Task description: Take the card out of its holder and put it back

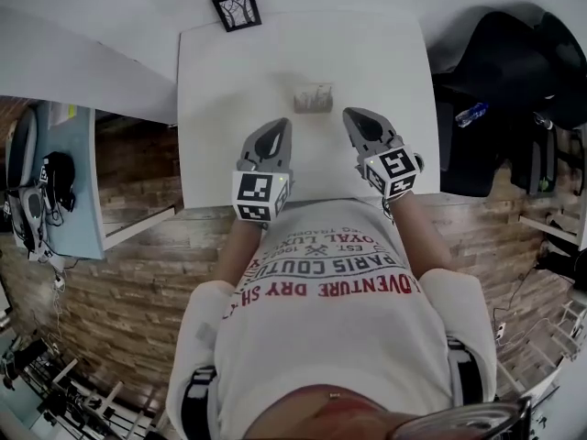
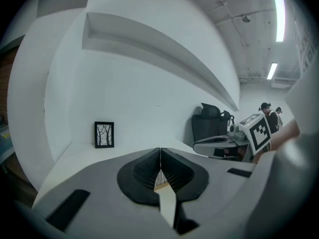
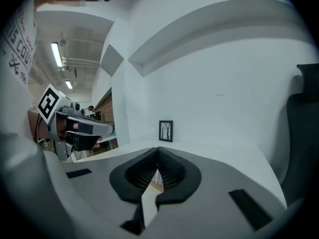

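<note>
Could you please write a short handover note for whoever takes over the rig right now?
Left gripper: shut, nothing between its jaws, held over the near part of the table.
Right gripper: shut, empty, level with the left one.
Card: appears to stand in its holder at mid-table, just beyond both grippers, and neither touches it.
Done: these views do not show whether the card has been out and back.
Left: if it has not, probably open a gripper, pull the card out, then slide it back in.
</note>
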The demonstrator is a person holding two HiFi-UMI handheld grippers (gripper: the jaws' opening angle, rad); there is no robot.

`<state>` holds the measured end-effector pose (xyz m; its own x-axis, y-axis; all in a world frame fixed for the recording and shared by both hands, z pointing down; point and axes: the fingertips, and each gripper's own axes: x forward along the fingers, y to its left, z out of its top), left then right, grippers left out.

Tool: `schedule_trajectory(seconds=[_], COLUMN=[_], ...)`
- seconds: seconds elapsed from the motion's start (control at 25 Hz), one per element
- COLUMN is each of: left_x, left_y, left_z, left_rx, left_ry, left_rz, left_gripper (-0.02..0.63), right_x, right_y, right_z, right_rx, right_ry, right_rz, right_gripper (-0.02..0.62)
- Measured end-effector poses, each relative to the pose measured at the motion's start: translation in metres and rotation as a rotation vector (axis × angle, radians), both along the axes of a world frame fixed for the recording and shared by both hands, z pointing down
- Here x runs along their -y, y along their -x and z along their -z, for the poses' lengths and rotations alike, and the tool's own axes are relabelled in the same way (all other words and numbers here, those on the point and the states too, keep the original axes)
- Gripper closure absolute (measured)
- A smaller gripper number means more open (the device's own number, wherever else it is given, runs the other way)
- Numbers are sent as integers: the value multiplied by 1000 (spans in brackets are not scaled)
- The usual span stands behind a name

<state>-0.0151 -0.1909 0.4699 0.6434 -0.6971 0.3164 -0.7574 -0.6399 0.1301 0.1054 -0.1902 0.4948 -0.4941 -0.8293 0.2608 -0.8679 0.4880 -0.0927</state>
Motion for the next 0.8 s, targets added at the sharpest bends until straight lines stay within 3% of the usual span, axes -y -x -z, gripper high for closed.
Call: schedule_trajectory(seconds=[0.16, 0.8], left_x=[-14, -45], left_y=[11, 46], left_z=[2, 7], left_rx=[-15, -36], left_ry=[-3, -29], left_rz=[-14, -61], left_gripper=[581, 581], right_x=[-23, -67], right_y=[6, 58], right_z=[-2, 9], right_rx=[22, 8], right_ry=[4, -18], right_rz=[-97, -169], right_gripper=[571, 571])
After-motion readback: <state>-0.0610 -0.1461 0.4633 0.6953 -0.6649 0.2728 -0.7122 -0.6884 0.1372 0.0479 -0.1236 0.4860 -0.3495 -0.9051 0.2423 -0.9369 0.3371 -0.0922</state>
